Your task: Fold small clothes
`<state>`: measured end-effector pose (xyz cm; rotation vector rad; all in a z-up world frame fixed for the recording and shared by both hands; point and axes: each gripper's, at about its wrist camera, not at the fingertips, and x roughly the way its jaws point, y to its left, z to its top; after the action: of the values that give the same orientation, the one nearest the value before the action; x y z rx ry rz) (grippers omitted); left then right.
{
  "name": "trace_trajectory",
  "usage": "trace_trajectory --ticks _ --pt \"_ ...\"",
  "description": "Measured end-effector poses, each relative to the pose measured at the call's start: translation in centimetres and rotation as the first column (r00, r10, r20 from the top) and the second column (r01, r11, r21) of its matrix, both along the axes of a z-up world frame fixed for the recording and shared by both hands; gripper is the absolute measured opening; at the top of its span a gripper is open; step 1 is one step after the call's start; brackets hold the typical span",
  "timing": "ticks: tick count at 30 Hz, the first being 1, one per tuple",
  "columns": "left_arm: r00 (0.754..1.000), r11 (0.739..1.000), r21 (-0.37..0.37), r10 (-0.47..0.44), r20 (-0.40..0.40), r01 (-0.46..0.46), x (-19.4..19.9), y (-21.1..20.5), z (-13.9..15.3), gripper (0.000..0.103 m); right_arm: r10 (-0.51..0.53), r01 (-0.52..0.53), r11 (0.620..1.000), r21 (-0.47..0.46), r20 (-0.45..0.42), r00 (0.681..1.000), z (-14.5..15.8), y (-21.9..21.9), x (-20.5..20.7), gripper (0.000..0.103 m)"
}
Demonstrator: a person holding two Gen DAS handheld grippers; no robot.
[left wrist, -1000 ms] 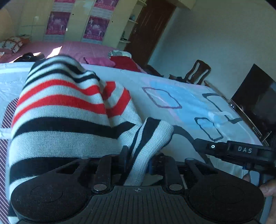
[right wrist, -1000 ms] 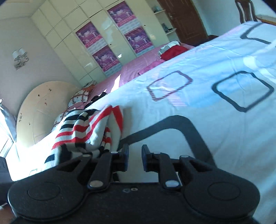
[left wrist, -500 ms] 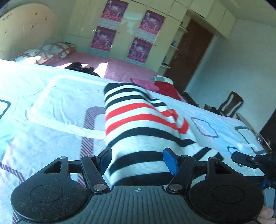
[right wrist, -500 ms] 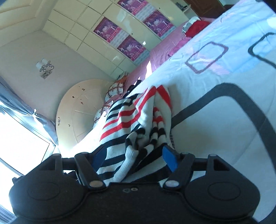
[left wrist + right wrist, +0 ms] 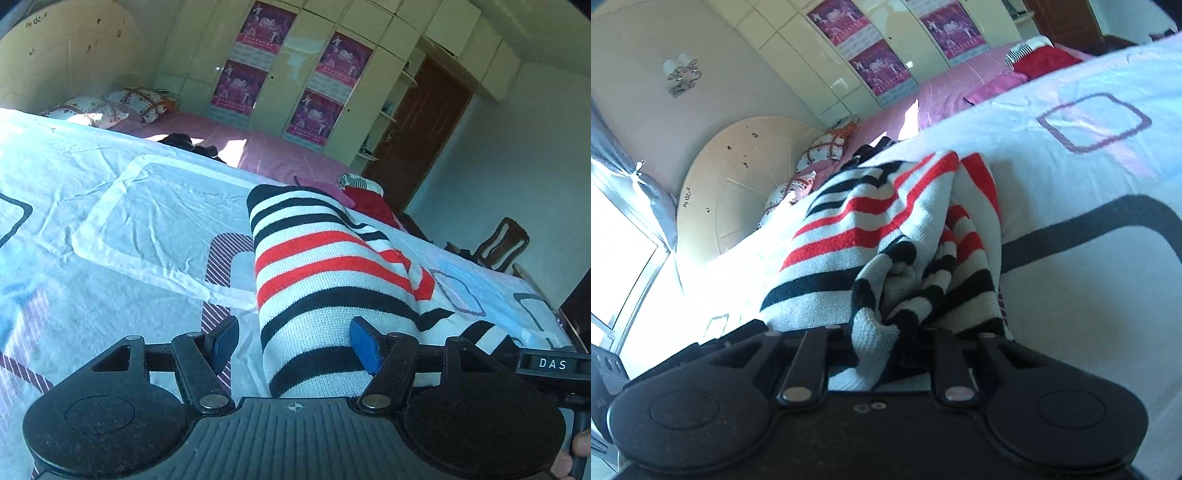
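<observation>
Two tongs work over a striped sweater (image 5: 325, 280) lying on a patterned bed sheet (image 5: 110, 221). "DAS" (image 5: 552, 363) is printed on a black bar at right. Left tongs (image 5: 295, 341) are spread wide, straddling the sweater's near end. Right tongs (image 5: 879, 332) have bunched knit between them; their grip cannot be told.

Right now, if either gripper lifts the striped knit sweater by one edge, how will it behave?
The striped sweater would likely sag and unfold: its bunched folds look soft. The thick knit probably grips pads, not slips.
</observation>
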<state>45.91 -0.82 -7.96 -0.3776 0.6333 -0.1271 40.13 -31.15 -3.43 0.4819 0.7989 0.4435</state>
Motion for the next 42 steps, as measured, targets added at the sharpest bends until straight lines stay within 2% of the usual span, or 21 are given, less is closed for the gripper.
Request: trace_trajectory --ticks 2,4,9,10,11,13,14,15,16,19,21,24,27,35,37,40,42 --pt "1.000 1.000 -0.001 -0.015 0.004 0.015 0.4 0.0 0.0 0.065 0.012 -0.011 1.000 -0.008 0.045 0.999 0.5 -0.4 -0.9 0.016" --pt "0.999 0.999 -0.009 -0.038 -0.006 0.038 0.8 -0.1 -0.2 0.065 0.009 -0.008 1.000 -0.011 0.052 0.999 0.4 -1.0 -1.4 0.016" --pt "0.997 0.998 0.011 -0.064 -0.041 0.064 1.5 -1.1 -1.0 0.066 -0.018 0.018 1.000 -0.002 0.001 1.000 -1.7 -2.0 -1.1 0.016" --pt "0.997 0.998 0.008 -0.060 -0.040 0.060 1.5 -1.1 -0.8 0.065 -0.024 0.025 0.999 0.028 -0.016 1.000 -2.1 -2.2 -1.0 0.017" --pt "0.998 0.998 0.022 -0.054 -0.028 0.055 1.5 -1.1 -0.4 0.065 -0.027 0.028 0.997 0.066 -0.018 0.999 -2.1 -2.4 -0.9 0.022" --pt "0.999 0.996 0.069 -0.048 0.009 0.048 1.8 -1.0 0.6 0.065 -0.035 0.036 0.994 0.104 -0.006 0.999 -1.6 -3.0 -0.5 0.040" --pt "0.999 0.997 0.068 -0.042 0.020 0.040 2.1 -0.7 0.9 0.065 -0.040 0.040 0.991 0.130 -0.003 0.999 -1.4 -3.4 0.1 0.061" --pt "0.999 0.998 0.058 -0.038 0.023 0.036 2.7 -0.4 1.1 0.065 -0.052 0.051 0.987 0.155 0.001 0.999 -1.2 -3.8 0.7 0.075" --pt "0.999 0.998 0.047 -0.035 0.019 0.034 3.5 0.0 1.2 0.065 -0.060 0.059 0.984 0.166 0.002 0.998 -1.1 -4.1 1.3 0.076" --pt "0.999 0.997 0.057 -0.045 -0.021 0.047 5.8 0.3 0.8 0.065 -0.025 0.037 0.977 0.212 -0.059 0.998 -1.9 -4.6 4.4 0.068" --pt "0.997 0.997 0.057 -0.055 -0.047 0.058 6.8 0.2 0.4 0.065 -0.016 0.032 0.977 0.209 -0.076 0.997 -2.3 -4.6 5.7 0.047" --pt "0.997 0.996 0.066 -0.048 -0.063 0.052 7.4 -0.4 0.0 0.065 -0.001 0.009 0.991 0.132 -0.061 0.998 -2.1 -4.1 6.6 0.033" --pt "0.996 0.996 0.064 -0.051 -0.070 0.055 7.5 -0.6 -0.4 0.065 0.029 -0.029 0.999 0.026 -0.013 0.999 -1.5 -3.3 6.2 0.023" --pt "0.995 0.996 0.037 -0.083 -0.059 0.085 7.3 -1.0 -0.4 0.065 0.024 -0.015 0.992 -0.126 0.069 0.997 0.1 -3.0 4.3 0.018" --pt "0.994 0.994 0.053 -0.093 -0.060 0.097 7.2 -1.3 -0.7 0.065 0.028 -0.015 0.988 -0.156 0.080 0.996 0.3 -2.9 3.8 0.019" --pt "0.994 0.996 0.027 -0.077 -0.078 0.079 7.4 -1.0 -1.3 0.065 0.016 -0.014 0.994 -0.112 0.023 1.000 -0.9 -3.6 4.8 0.025" --pt "0.995 0.997 0.009 -0.076 -0.062 0.077 7.6 -0.6 -0.8 0.065 -0.002 0.005 0.996 -0.094 0.039 0.999 -0.2 -4.1 5.1 0.033"
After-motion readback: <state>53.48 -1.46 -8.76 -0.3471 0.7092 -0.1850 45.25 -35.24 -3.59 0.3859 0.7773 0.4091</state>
